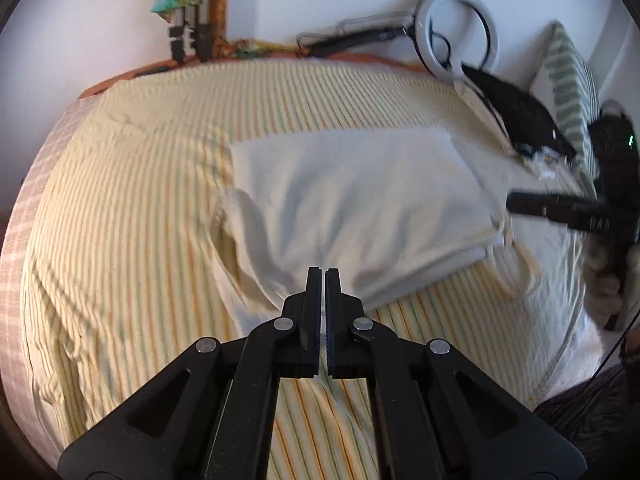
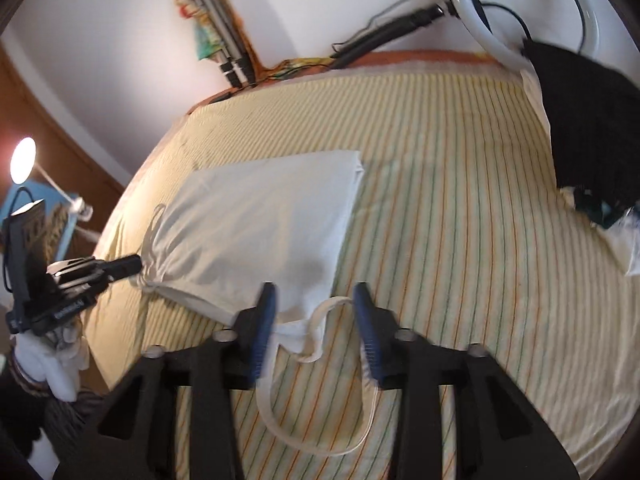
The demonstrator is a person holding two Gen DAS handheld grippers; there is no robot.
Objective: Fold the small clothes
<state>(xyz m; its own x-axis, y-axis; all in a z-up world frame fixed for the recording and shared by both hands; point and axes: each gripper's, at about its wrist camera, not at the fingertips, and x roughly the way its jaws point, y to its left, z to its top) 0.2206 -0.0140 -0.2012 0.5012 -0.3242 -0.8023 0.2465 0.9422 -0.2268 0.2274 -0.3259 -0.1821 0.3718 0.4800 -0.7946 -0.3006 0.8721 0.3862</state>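
Note:
A white garment with thin shoulder straps lies folded on the striped bed sheet. My left gripper is shut on the garment's near edge, and the cloth bunches at its tips. In the right wrist view the garment lies ahead, its straps looping between my fingers. My right gripper is open over the strap end. The left gripper shows at the garment's left corner. The right gripper's finger shows at the garment's right edge.
A black cloth lies at the bed's far right by a ring light. A striped pillow leans on the wall. A tripod stands behind the bed. A lamp glows at left.

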